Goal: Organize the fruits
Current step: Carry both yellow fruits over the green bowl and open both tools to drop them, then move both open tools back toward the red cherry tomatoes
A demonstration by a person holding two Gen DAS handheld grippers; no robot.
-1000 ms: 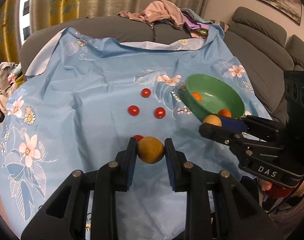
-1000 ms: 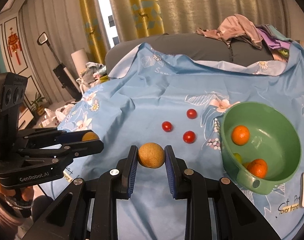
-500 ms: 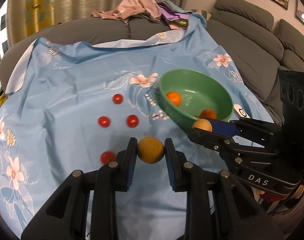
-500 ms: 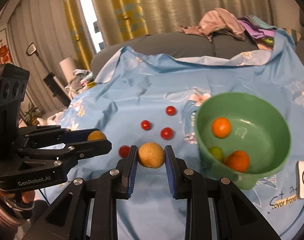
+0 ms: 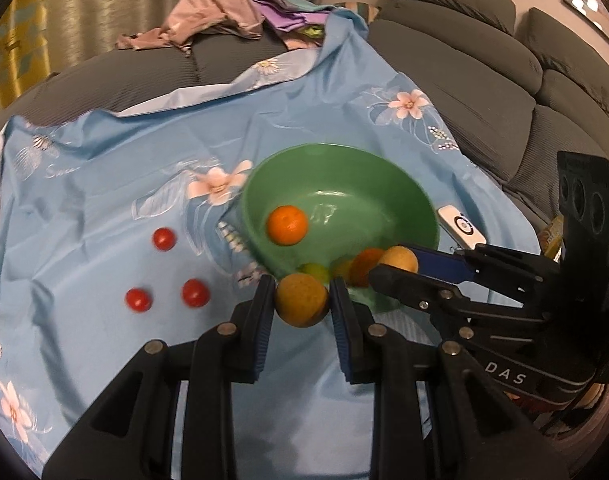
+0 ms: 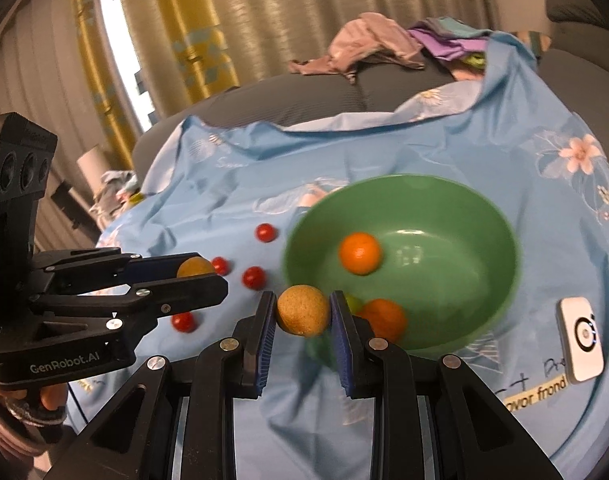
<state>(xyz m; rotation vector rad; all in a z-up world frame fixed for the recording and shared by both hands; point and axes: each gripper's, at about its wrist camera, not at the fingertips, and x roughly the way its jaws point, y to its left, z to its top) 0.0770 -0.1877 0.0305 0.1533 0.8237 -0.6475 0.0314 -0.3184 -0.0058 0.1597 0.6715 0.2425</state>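
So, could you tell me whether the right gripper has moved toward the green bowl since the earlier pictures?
Yes. The right gripper has closed in on the green bowl, now at its near rim.

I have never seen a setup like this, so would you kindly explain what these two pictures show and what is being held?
There is no robot: a person holds a two-finger gripper in each hand, each with a camera looking along its fingers. One picture comes from the left gripper, the other from the right gripper, and each also shows the other from the side. Each is shut on a tan fruit: the left fruit, the right fruit. On the blue cloth sit a green bowl containing oranges, red tomatoes and a white card.
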